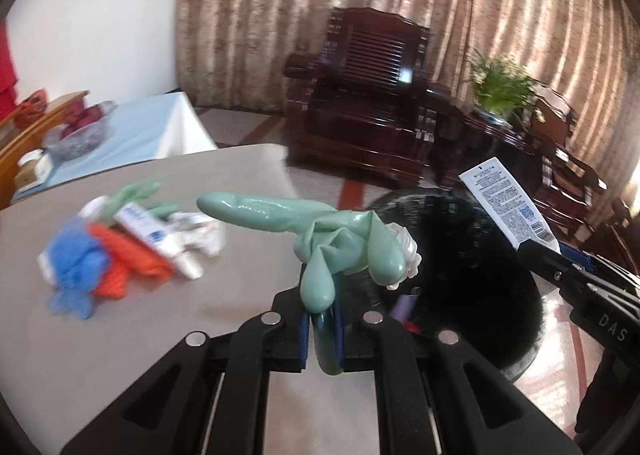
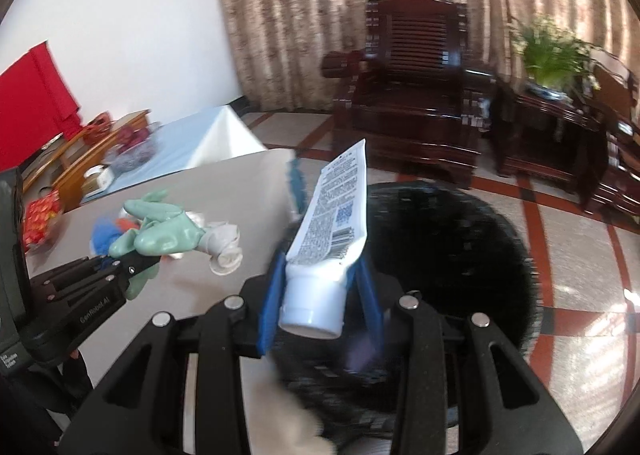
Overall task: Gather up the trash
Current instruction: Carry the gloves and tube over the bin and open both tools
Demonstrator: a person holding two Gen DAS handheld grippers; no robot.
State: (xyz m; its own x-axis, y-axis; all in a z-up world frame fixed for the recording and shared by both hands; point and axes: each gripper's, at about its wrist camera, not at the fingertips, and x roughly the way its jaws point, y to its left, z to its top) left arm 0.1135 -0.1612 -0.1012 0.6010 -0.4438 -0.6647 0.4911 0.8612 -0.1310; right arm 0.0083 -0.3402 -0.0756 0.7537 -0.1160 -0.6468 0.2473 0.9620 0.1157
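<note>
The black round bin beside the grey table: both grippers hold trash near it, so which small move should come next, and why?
Probably carry the right gripper, shut on the white plastic tube, a little further over the black round bin and open it there. The tube already hangs above the rim, so it is likely the closer drop.

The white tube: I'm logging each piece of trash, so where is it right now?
In the right wrist view the white tube is clamped at its cap end in the right claw, held above the black bin beside the table edge.
</note>
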